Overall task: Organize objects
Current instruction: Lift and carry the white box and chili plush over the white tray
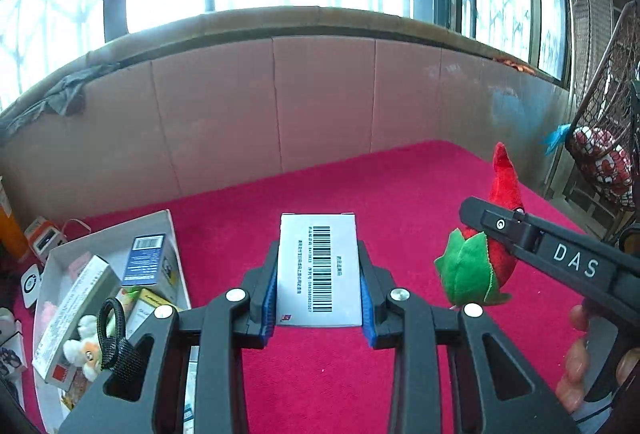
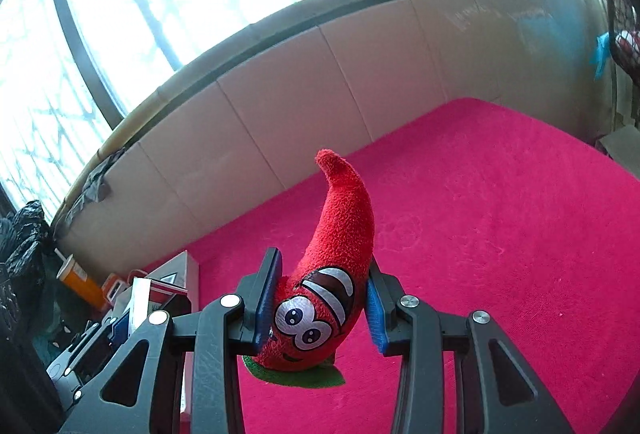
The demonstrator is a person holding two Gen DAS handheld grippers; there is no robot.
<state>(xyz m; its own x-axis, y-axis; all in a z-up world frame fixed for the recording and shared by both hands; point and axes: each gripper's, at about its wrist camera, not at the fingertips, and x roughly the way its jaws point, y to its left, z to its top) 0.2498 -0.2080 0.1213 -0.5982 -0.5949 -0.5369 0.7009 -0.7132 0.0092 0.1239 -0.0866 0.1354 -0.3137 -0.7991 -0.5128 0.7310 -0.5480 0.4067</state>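
Observation:
My left gripper is shut on a white box with a barcode label, held above the pink-red carpet. My right gripper is shut on a red plush chili pepper with a cartoon face and green leaves, tip pointing up. In the left wrist view the chili and the right gripper's black finger are at the right. A white cardboard tray at the left holds several small boxes and plush toys.
A low padded wall under the windows borders the carpet at the back. A wire basket with a patterned ball stands at the far right. An orange bottle and small items lie at the left beyond the tray.

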